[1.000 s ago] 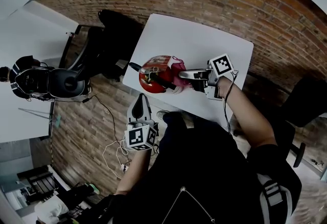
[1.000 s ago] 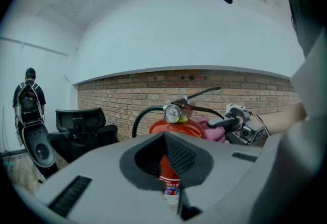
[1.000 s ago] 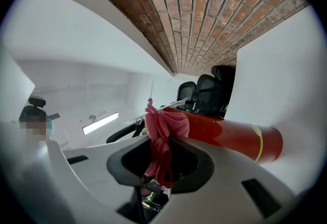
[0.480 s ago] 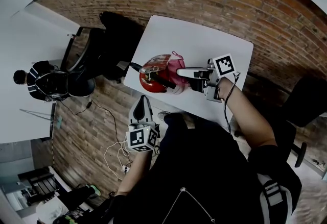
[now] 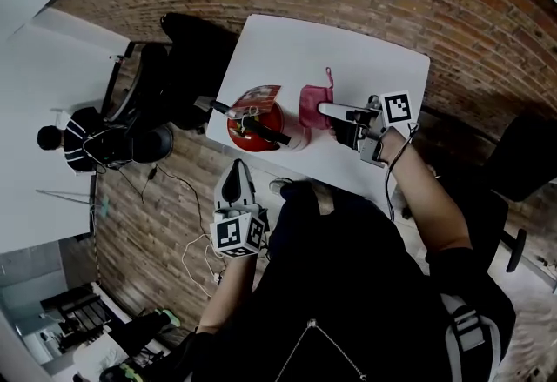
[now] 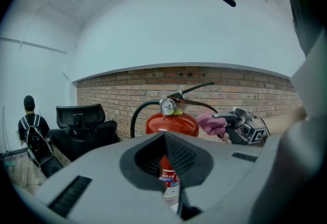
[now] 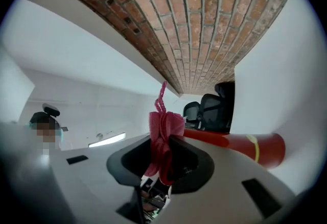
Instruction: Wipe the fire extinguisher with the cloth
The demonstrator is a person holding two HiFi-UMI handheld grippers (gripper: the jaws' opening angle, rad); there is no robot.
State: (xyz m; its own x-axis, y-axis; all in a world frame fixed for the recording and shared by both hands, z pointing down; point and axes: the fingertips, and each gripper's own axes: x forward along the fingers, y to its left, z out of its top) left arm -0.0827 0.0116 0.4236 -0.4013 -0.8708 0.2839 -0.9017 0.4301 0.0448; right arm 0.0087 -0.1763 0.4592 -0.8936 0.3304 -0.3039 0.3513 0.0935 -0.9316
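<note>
— Right claw [image 5: 331,110] [image 7: 162,152]: what has it got?

— Its jaws are pinched on a bunched pink mesh cloth [image 5: 313,103] [image 6: 212,123] [image 7: 164,125], which sticks out past the tips. The red metal fire extinguisher with black hose and lever [image 5: 257,123] [image 6: 171,122] [image 7: 240,144] stands upright just beyond that cloth. I cannot tell whether they touch.

— And the left claw [image 5: 238,170] [image 6: 164,139]?

— Jaws together, holding nothing, short of the near edge of the white table [image 5: 348,58]. The extinguisher is straight ahead of it, apart, with the cloth on its right shoulder side.
</note>
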